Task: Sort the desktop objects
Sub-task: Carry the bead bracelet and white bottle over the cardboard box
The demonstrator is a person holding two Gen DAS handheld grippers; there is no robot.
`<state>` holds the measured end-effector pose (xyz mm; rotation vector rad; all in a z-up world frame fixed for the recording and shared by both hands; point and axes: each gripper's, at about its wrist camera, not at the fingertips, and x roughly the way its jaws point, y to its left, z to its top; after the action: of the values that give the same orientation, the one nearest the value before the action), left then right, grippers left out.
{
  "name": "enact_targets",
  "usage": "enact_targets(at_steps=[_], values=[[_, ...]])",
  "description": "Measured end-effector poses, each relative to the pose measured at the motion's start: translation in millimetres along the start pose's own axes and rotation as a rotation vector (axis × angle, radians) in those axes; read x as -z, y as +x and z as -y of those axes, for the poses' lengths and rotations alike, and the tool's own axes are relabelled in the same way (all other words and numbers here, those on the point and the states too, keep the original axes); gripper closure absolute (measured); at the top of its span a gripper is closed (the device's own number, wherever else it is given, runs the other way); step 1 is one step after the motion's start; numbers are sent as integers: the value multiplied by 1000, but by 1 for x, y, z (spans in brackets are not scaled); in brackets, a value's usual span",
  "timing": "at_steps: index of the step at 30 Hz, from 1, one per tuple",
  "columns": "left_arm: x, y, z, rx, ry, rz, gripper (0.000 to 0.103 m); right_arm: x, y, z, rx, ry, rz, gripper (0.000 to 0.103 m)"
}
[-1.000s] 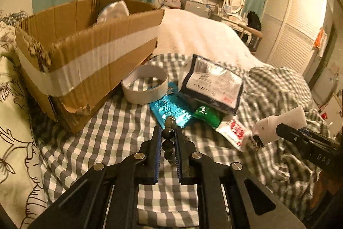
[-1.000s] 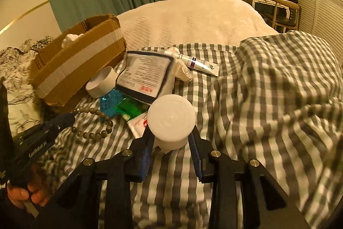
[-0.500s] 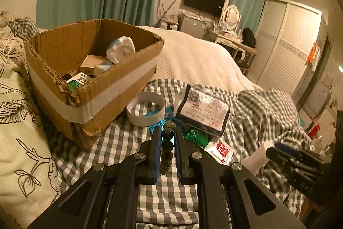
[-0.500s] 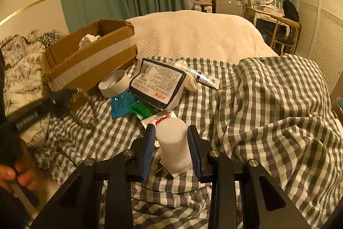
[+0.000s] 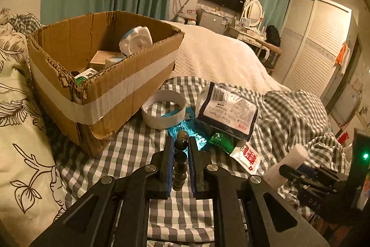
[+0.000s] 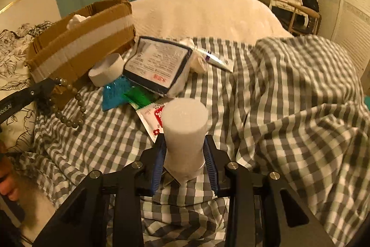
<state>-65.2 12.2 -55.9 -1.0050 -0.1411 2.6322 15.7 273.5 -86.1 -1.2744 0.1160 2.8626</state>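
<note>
With several items already in the cardboard box (image 5: 104,75) ahead-left, the left gripper (image 5: 181,147) clamps a bead bracelet (image 5: 180,161), the right gripper (image 6: 185,149) grips a white bottle (image 6: 185,131), and about 6 packets lie ahead unsorted.

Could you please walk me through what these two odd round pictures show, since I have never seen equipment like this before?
There is no robot here: a person holds a two-finger gripper in each hand, and a fisheye camera on each looks forward along its black fingers, hence the round, bent pictures.

In the left wrist view, the left gripper is shut on a string of dark beads. In the right wrist view, the right gripper is shut on a white bottle.

Everything lies on a bed with a checked cloth. On it stands a cardboard box already holding several things. Beside the box are a white ring, a dark-edged packet, blue and green sachets, a red-and-white sachet and a small tube.
</note>
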Motion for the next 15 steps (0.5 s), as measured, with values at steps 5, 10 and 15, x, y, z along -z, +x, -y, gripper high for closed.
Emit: enact_targets(at_steps=[5,10,15], values=[[-6,-8,0,16,-4,31,91,-9,-19,-6,-34,-28,52,71],[-30,-36,2,11,0,106,91,-31,-53,-22,-71,-64,152,71],[-73,-74,-2,6,22,222,91,-70,-87,-63,-151,-165,251,71]])
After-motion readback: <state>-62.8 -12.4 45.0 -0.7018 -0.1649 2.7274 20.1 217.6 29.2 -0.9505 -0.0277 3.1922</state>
